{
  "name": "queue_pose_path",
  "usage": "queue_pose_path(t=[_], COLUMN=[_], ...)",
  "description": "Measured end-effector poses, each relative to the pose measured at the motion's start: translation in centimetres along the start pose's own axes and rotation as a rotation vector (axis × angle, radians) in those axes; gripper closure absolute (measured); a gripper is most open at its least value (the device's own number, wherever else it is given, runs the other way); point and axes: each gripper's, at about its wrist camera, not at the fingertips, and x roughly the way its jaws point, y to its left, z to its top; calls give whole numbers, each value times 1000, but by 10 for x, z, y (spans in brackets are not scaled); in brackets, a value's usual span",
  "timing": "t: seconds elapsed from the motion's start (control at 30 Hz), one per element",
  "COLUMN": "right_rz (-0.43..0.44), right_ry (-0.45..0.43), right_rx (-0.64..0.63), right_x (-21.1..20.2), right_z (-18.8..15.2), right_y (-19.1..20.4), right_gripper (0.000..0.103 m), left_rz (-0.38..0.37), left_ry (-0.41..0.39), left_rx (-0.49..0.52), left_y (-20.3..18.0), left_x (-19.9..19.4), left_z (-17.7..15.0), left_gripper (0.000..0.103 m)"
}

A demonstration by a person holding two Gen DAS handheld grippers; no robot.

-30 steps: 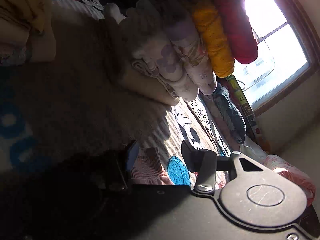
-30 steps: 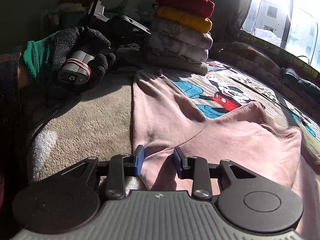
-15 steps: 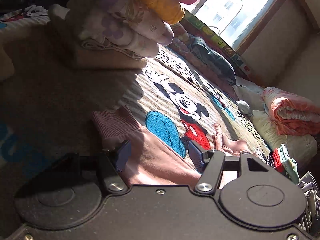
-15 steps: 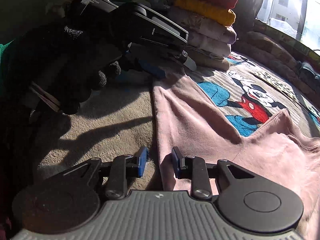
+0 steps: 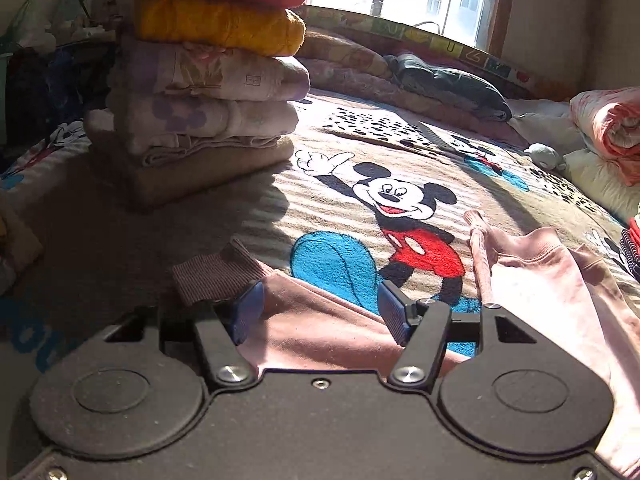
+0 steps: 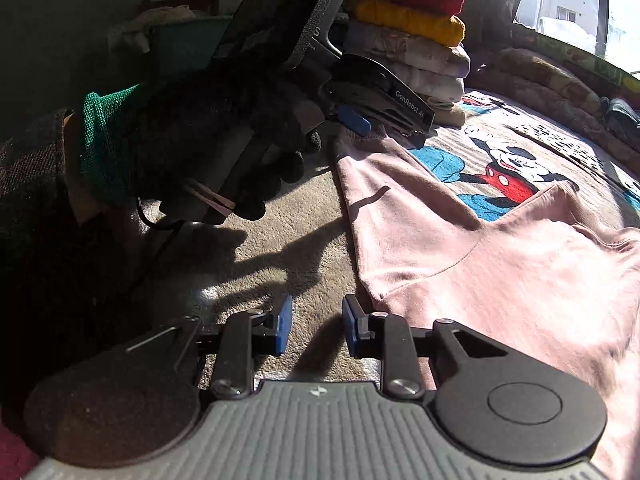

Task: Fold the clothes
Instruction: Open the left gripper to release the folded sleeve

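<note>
A pink sweatshirt point(image 6: 500, 264) lies spread on the Mickey Mouse blanket point(image 6: 272, 252). One sleeve runs away from it and ends in a ribbed cuff point(image 5: 214, 276). My left gripper point(image 5: 320, 312) is open and low over that sleeve, just behind the cuff, with the fabric lying between its fingers. From the right wrist view a gloved hand point(image 6: 224, 148) holds the left gripper point(image 6: 384, 132) at the sleeve's far end. Open by a narrow gap, my right gripper point(image 6: 316, 326) sits over bare blanket just left of the sweatshirt's near edge, holding nothing.
A tall stack of folded clothes point(image 5: 212, 80), red and yellow on top, stands on the blanket behind the cuff. Rolled bedding point(image 5: 440, 76) lines the window side. A pink patterned bundle point(image 5: 608, 128) and striped items point(image 5: 632, 244) lie at the right.
My left gripper swung away from the stack and came down over the sleeve by its cuff. My right gripper slid left off the sweatshirt's edge onto bare blanket.
</note>
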Motion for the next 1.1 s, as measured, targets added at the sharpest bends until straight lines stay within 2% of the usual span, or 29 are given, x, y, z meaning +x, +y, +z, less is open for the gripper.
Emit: queue_pose_path(t=[0.03, 0.1, 0.23, 0.37, 0.47, 0.53, 0.57, 0.6, 0.63, 0.73, 0.8, 0.87, 0.93, 1.03, 1.1], right_rz=[-12, -30, -80, -209, -343, -425, -447, -468, -478, -482, -470, -481, -503, -550, -583], right_ry=[-6, -33, -105, -193, -291, -338, -356, -375, -392, -436, -458, -446, -434, -428, -395], right_rx=[6, 64, 316, 570, 744, 823, 863, 902, 940, 1000, 1021, 1028, 1049, 1103, 1104], right_x=[-12, -36, -91, -141, -182, -202, -209, -215, -218, -221, -220, -218, -219, -220, -215], right_z=[-7, -21, -62, -101, -133, -154, -164, -174, -184, -200, -205, -209, -213, -219, -220], right_y=[0, -8, -55, -117, -160, -182, -192, -201, -211, -234, -245, -253, -261, -283, -296], right_gripper=[75, 75, 74, 74, 72, 72, 72, 72, 72, 72, 72, 72, 72, 71, 63], left_rz=[-16, -49, -113, -209, -320, -388, -417, -446, -472, -529, -559, -585, -570, -578, -589], left_ry=[-3, -6, -14, -14, -14, -19, -23, -25, -29, -55, -42, 22, 74, 78, 95], left_rx=[3, 11, 76, 180, 283, 374, 426, 478, 529, 644, 692, 762, 834, 791, 769], left_y=[-9, -23, -72, -130, -188, -229, -249, -269, -288, -331, -351, -365, -368, -364, -362], left_x=[-4, -8, -13, -14, -19, -25, -29, -32, -36, -42, -40, -31, -23, -27, -22], left_z=[2, 3, 0, -11, -27, -39, -47, -56, -64, -89, -103, -121, -143, -138, -137], left_gripper=[31, 27, 27, 27, 28, 42, 46, 54, 63, 75, 76, 76, 77, 77, 77])
